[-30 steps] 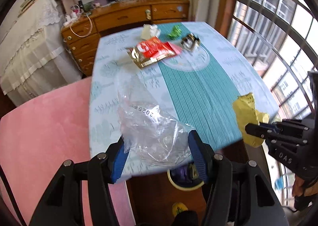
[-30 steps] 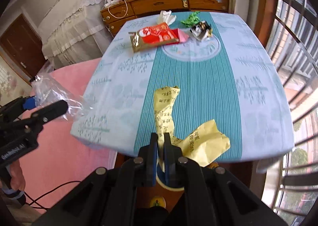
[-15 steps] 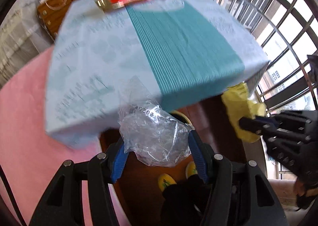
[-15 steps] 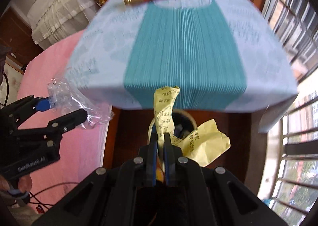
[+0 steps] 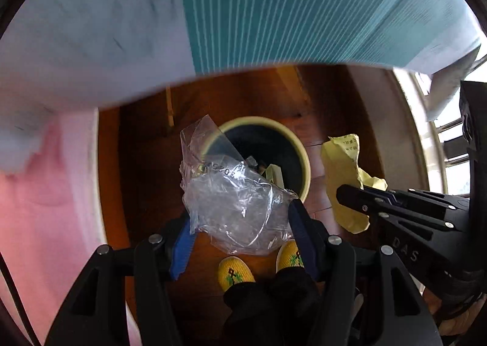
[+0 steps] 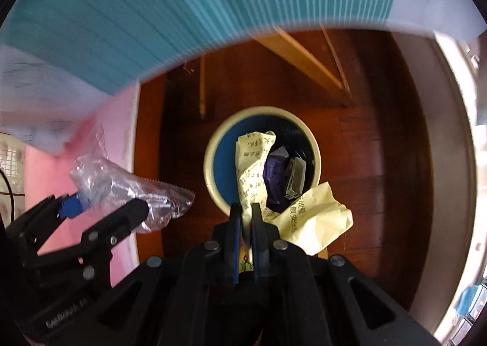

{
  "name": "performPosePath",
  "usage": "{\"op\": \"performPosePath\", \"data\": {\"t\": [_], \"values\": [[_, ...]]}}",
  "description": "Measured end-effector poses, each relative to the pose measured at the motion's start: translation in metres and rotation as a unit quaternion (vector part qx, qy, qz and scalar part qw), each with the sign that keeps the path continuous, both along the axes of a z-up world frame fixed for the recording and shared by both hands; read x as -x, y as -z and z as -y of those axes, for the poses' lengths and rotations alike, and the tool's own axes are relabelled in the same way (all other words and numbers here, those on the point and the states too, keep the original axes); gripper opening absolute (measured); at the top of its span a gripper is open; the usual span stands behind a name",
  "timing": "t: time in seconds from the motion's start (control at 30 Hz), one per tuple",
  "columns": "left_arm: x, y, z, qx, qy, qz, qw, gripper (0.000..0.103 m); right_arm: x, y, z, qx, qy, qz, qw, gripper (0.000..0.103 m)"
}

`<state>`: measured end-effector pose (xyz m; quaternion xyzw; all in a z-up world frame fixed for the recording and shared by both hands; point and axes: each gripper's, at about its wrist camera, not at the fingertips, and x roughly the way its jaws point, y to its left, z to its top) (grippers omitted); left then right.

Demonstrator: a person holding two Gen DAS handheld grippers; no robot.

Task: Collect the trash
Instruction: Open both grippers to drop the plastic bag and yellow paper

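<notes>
Holding a crumpled clear plastic bag [image 5: 237, 206], the left gripper [image 5: 240, 224] has its blue-padded fingers [image 5: 179, 242] pinching the bag from both sides, above the near-left rim of the trash bin [image 5: 301, 157] (cream rim, dark inside, some trash already in it). Bin stands on the wooden floor [image 5: 146, 163] under the edge of the desk [image 5: 274, 5] with its teal striped cloth. Yellow shoes [image 5: 236, 274] visible below. Right gripper [image 6: 246, 218] pressed together on a crumpled yellow paper [image 6: 313, 224], hanging over the bin's near rim.
</notes>
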<state>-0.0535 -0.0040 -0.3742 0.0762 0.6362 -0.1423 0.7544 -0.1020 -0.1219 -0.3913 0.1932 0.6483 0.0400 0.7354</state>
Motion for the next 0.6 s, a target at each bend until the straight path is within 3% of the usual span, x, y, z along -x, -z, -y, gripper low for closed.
{"op": "performPosePath", "data": {"t": [0.2, 0.3, 0.43, 0.5, 0.57, 0.6], "values": [[-0.013, 0.065, 0.008, 0.003, -0.009, -0.014, 0.9999, 0.059, -0.02, 0.064, 0.005, -0.016, -0.001, -0.004, 1.0, 0.009], [-0.023, 0.079, 0.008, 0.003, -0.01, -0.014, 0.9998, 0.06, -0.029, 0.089, 0.007, -0.028, 0.001, -0.006, 1.0, 0.009], [-0.035, 0.095, 0.008, -0.004, -0.01, -0.01, 0.9999, 0.07, -0.037, 0.107, 0.005, -0.029, -0.007, -0.016, 0.999, 0.011], [-0.038, 0.099, 0.011, -0.004, -0.009, -0.012, 0.9999, 0.081, -0.039, 0.116, 0.002, -0.023, -0.014, -0.021, 0.999, 0.022], [-0.042, 0.098, 0.009, -0.005, -0.013, -0.01, 0.9999, 0.082, -0.04, 0.118, 0.004, -0.016, -0.012, -0.022, 1.0, 0.044], [-0.043, 0.096, 0.009, -0.005, -0.014, -0.01, 0.9998, 0.083, -0.041, 0.119, 0.006, -0.019, -0.01, -0.023, 1.0, 0.047]]}}
